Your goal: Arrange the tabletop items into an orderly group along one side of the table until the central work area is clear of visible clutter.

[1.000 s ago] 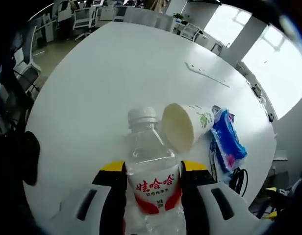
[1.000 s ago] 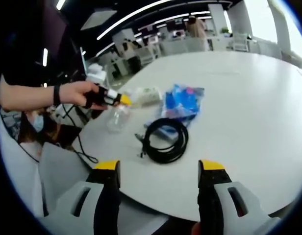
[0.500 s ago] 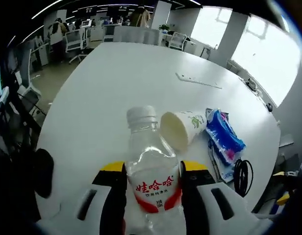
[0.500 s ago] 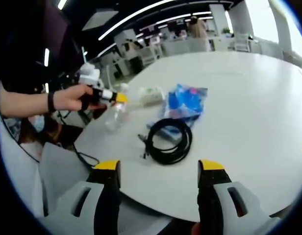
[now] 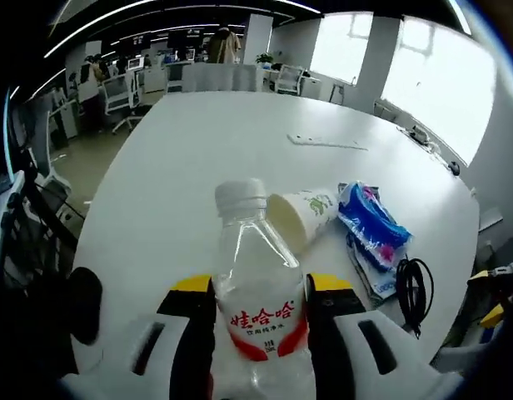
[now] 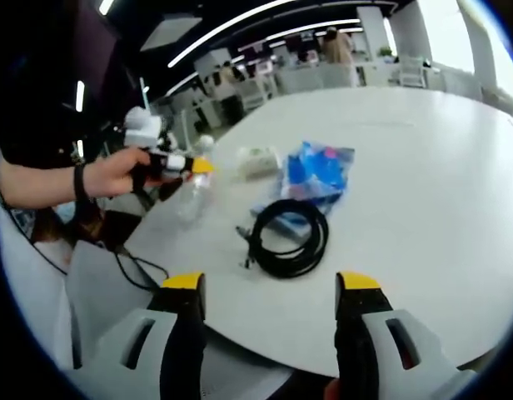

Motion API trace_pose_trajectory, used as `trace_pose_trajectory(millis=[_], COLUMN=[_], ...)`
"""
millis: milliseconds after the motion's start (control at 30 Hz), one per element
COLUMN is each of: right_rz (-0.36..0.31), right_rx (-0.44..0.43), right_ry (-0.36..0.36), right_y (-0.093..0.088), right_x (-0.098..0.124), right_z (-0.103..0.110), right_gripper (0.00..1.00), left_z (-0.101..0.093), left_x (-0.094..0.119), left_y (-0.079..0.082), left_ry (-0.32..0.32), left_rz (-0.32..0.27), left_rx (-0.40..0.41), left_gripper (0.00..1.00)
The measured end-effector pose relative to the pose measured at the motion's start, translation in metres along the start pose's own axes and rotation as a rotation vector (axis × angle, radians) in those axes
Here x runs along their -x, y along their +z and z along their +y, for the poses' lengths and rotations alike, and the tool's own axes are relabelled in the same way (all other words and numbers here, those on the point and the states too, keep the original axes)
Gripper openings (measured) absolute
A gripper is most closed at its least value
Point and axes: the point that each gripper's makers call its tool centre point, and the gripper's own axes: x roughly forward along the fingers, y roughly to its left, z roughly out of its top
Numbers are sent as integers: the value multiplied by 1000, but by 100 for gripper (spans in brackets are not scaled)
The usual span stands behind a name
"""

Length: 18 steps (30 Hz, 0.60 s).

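You are holding the water bottle [image 5: 258, 308] between the jaws of your left gripper [image 5: 260, 312], closed snugly on its labelled waist, cap up. Over the last second you have been raising it: in the left gripper view the table [image 5: 190, 158] is dropping away and more of the far edge is coming into sight, while the bottle stays fixed between the jaws. In the right gripper view your left hand [image 6: 127, 171] is sitting higher than a second ago, with the bottle hanging below it just off the near table edge.

That suggests the bottle is off the surface and in carry, not yet placed.

The other items are lying together along one side: the paper cup [image 5: 296, 215] is on its side, mouth toward you; the blue packet [image 5: 371, 229] is just beside it; the black cable coil [image 6: 286, 236] is overlapping the packet's near edge.

Your right gripper [image 6: 271, 329] is standing wide open over the near table edge, holding nothing.

Judging from this, the bottle probably belongs beside the cup.
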Motion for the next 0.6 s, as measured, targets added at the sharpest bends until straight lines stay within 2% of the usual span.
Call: trace_pose_trajectory(millis=[500, 600], right_rz=[-8, -3], right_rx=[-7, 1], right_ry=[7, 11], right_y=[-2, -3], right_x=[-4, -4], right_z=[4, 6], right_gripper=[61, 61], left_z=[-5, -2], left_x=[27, 32], left_y=[-7, -9], left_ry=[18, 35], left_rz=[-76, -92], left_rx=[-61, -48], left_gripper=[41, 41])
